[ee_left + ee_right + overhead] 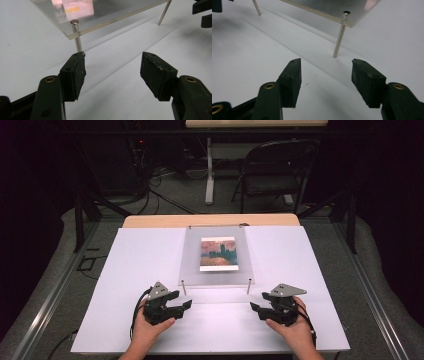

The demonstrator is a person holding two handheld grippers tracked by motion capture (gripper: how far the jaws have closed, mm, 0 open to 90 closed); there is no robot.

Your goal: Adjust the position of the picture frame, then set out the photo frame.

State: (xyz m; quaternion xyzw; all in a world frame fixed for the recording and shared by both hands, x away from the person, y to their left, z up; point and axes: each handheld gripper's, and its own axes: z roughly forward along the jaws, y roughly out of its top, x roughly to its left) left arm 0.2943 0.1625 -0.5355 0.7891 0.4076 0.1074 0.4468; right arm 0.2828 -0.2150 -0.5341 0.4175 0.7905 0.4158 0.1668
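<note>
**Clear panel lying just ahead of both open grippers**

The tabletop (pixel 150 320) is being covered by a white sheet, and on its far middle a clear panel (pixel 192 270) is being held up off the surface on thin metal posts. A small painted picture (pixel 218 254) is being displayed at the panel's centre; whether it lies on top of the plastic or beneath it cannot be told. The panel's near edge is being run crosswise, from the person's left to right, with one post (pixel 184 287) under its near-left corner and another post (pixel 248 286) under its near-right corner.

The left gripper (pixel 186 306) and the right gripper (pixel 256 308) are being held low over the sheet, just short of that near edge and tipped inward toward each other. Each is being kept nearest its own corner, so neither hand is being favoured: the panel is lying forward of both, between them and slightly beyond.

In the left gripper view the near-left post (pixel 77 37) is being seen just past the tip of one finger (pixel 75 75), apart from it. In the right gripper view the near-right post (pixel 340 35) is standing ahead of the gap, nearer one finger (pixel 367 80), also untouched. Both pairs of fingers are being held wide apart with nothing between them.

A forward reach along each gripper's own line would likely be bringing it to its corner.
</note>
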